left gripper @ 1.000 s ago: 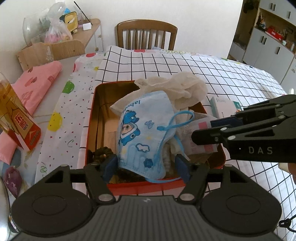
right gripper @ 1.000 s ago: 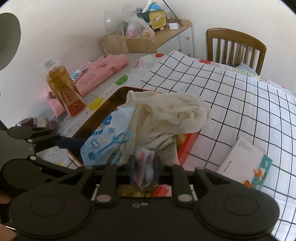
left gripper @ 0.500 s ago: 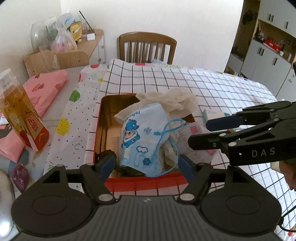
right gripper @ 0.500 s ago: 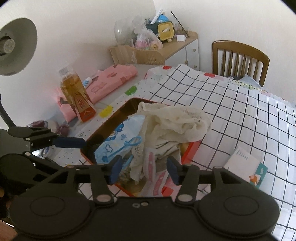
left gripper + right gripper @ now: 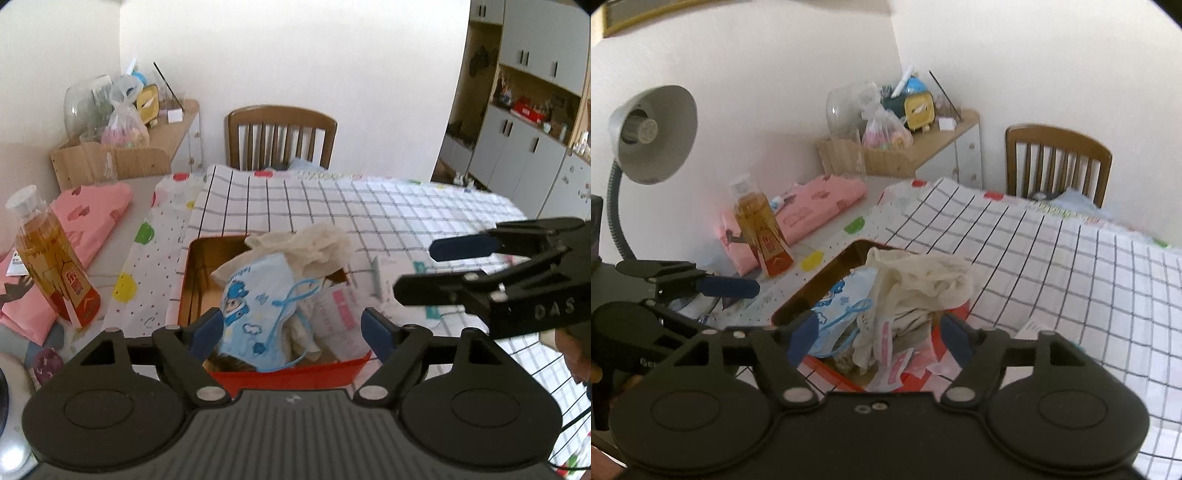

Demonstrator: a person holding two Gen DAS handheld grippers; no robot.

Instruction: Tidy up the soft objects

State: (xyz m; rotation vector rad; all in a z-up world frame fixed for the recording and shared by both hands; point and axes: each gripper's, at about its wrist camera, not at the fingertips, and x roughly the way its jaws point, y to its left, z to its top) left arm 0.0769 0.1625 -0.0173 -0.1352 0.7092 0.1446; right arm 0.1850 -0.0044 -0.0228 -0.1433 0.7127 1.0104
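A red tin box (image 5: 288,373) (image 5: 827,365) sits on the checked tablecloth, filled with soft things. A blue cartoon face mask (image 5: 258,302) (image 5: 838,299) lies on top, next to cream cloth gloves (image 5: 314,243) (image 5: 923,277) and pink-and-white sachets (image 5: 340,314) (image 5: 890,354). My left gripper (image 5: 293,330) is open and empty, raised above the box's near edge. My right gripper (image 5: 879,336) is open and empty, above the box's near right corner; it also shows in the left wrist view (image 5: 458,266).
A bottle of amber liquid (image 5: 51,273) (image 5: 761,229) stands left of the box on a pink folded cloth (image 5: 88,221). A white packet (image 5: 417,288) lies right of the box. A wooden chair (image 5: 280,136) stands behind the table, a desk lamp (image 5: 650,136) at left.
My right gripper opened and let go of a pink sachet, which now lies in the box. Both grippers pulled up and back from the box.
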